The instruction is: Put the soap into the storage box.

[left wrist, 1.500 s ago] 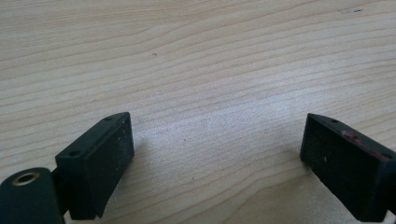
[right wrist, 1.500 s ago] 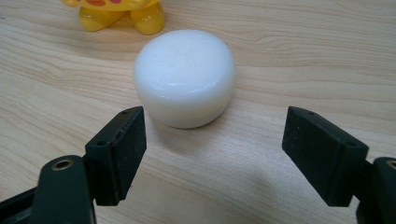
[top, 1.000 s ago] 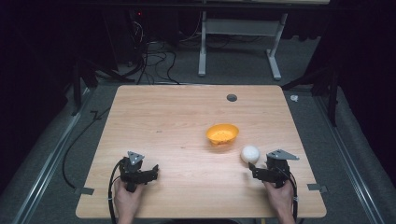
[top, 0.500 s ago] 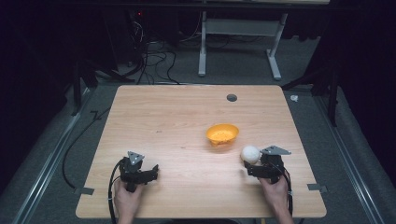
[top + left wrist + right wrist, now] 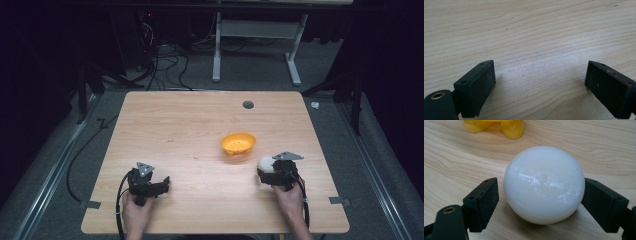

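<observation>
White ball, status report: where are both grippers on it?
Right gripper open, jaws straddling white ball, one side gapped. Left gripper open over bare table. Orange bowl just beyond ball.

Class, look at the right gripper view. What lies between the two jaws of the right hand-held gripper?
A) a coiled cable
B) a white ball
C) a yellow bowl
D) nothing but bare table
B: the white ball sits between the jaws of the right hand-held gripper, with the yellow bowl farther back on the table.
</observation>
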